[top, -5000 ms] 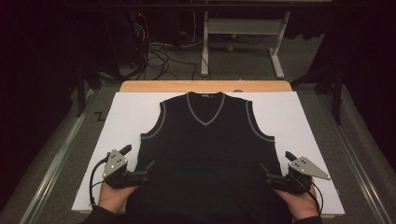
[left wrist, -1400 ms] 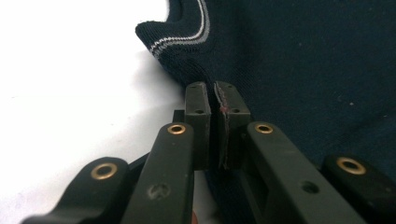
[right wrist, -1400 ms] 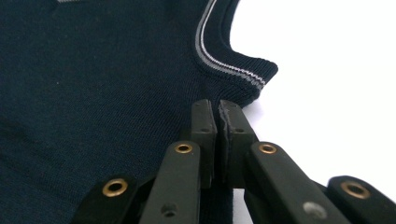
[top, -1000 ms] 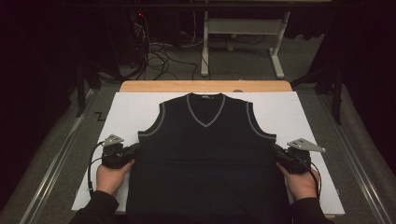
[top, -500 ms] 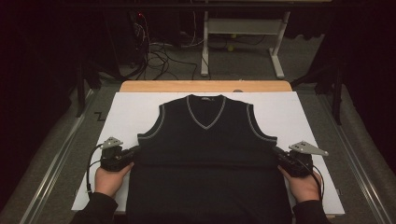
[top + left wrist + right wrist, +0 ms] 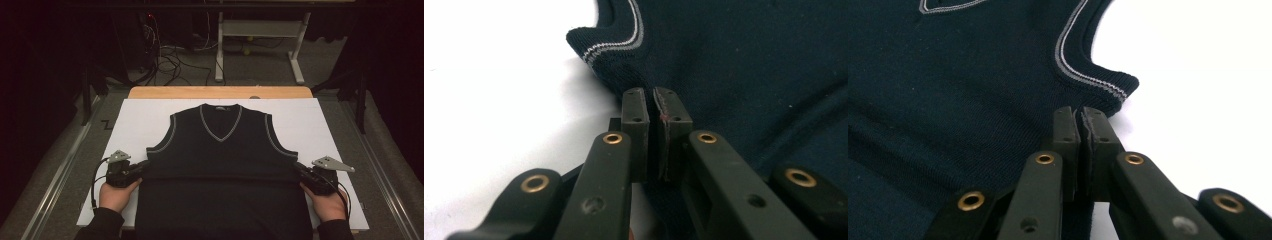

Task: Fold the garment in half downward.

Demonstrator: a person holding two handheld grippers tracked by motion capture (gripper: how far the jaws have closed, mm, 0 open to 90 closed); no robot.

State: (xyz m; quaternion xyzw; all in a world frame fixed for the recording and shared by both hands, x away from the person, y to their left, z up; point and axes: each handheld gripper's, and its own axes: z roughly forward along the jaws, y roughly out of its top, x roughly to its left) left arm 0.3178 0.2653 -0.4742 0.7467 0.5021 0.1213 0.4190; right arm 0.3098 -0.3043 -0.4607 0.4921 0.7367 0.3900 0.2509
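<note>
The vest lies flat at the centre of the table, neckline toward the far edge. The left gripper is at its left side edge, the right gripper at its right, both below the armholes.

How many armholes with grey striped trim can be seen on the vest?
2. On the dark knitted sleeveless vest, one grey-trimmed armhole is on the left side above the left tool; the other armhole is on the right above the right tool.
</note>
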